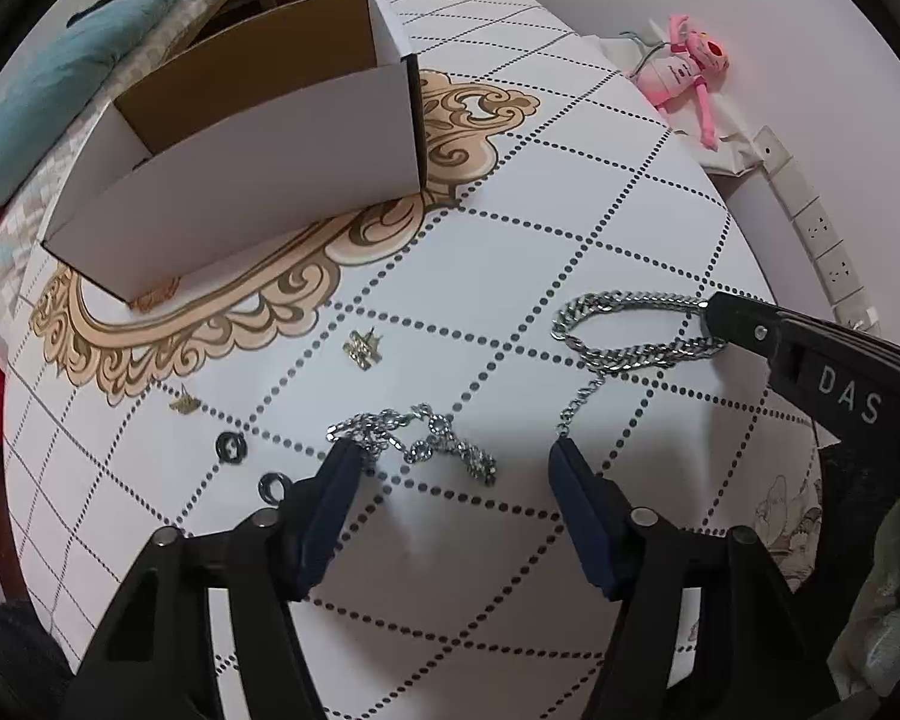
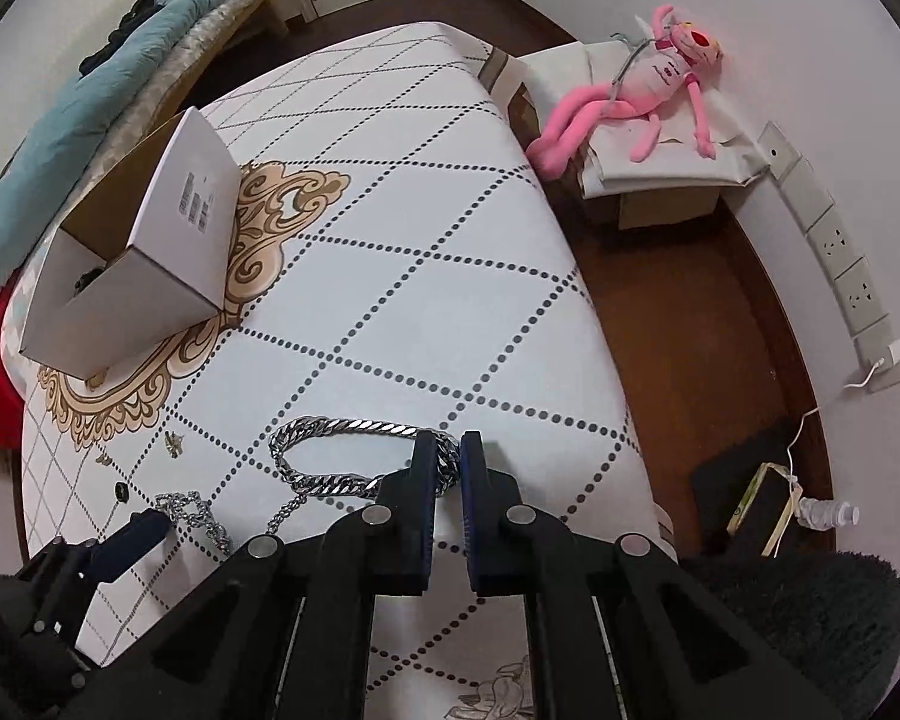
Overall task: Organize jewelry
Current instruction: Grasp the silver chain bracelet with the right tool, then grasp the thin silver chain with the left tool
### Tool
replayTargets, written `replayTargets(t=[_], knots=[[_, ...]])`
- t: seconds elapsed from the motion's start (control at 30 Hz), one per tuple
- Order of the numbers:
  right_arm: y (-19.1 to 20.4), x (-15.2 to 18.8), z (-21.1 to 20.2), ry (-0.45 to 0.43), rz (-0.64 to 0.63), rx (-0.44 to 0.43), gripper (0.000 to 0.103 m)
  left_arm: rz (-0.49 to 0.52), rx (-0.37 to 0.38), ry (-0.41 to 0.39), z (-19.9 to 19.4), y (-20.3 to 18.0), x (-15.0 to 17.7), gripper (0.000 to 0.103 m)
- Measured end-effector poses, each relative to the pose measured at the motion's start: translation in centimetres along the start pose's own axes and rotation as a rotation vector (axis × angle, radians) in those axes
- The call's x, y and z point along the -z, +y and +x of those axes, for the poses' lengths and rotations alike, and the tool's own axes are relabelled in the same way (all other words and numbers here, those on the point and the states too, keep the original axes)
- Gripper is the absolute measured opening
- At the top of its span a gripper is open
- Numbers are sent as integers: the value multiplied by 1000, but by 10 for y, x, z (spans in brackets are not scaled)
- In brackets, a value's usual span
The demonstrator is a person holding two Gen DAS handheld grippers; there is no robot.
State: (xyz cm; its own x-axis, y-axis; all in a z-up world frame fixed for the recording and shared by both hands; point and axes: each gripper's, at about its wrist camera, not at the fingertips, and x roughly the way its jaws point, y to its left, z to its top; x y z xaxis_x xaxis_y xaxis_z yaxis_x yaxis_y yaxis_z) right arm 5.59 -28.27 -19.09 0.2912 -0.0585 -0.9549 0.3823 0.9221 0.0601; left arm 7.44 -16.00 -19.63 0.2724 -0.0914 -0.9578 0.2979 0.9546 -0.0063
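Note:
A thick silver chain (image 1: 624,330) lies looped on the white tablecloth (image 1: 510,192). My right gripper (image 2: 448,459) is shut on the right end of that chain (image 2: 342,450); it shows in the left wrist view (image 1: 711,318). A thinner crumpled silver chain (image 1: 426,438) lies between the fingers of my open left gripper (image 1: 450,450), which hangs just above it and holds nothing. Two gold brooches (image 1: 363,348) (image 1: 185,403) and two dark rings (image 1: 230,447) (image 1: 272,485) lie to the left. An open white cardboard box (image 1: 240,180) stands at the back left, with something dark inside (image 2: 87,279).
A pink plush toy (image 2: 648,96) lies on a cloth-covered box beyond the table's right edge. Wall sockets (image 2: 834,252) line the right wall. A book and a bottle (image 2: 822,513) lie on the floor. A teal blanket (image 2: 90,96) lies on the bed at the left.

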Motion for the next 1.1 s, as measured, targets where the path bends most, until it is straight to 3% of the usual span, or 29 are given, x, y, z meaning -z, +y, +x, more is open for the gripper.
replayTargets(t=[0.07,0.13,0.2,0.47,0.77,1.1], knots=[[-2,0,1,1,5,2,8,8,-8,-16,0,0,-1,47],[-4,0,2,3,10,2,8,17,-4,-31,-2,3,-3,10],[-4,-1,2,5,12,1,8,1,23,-24,-1,9,-6,5],[6,-2,-10,-16,3,-53,8,-63,78,-42,-23,36,-2,3],[35,-10,-57,-101,-42,-169,8,-151,141,-118,-79,85,-3,3],[74,-44,-117,-182,-111,-312,8,-154,182,-251,-146,114,-49,3]])
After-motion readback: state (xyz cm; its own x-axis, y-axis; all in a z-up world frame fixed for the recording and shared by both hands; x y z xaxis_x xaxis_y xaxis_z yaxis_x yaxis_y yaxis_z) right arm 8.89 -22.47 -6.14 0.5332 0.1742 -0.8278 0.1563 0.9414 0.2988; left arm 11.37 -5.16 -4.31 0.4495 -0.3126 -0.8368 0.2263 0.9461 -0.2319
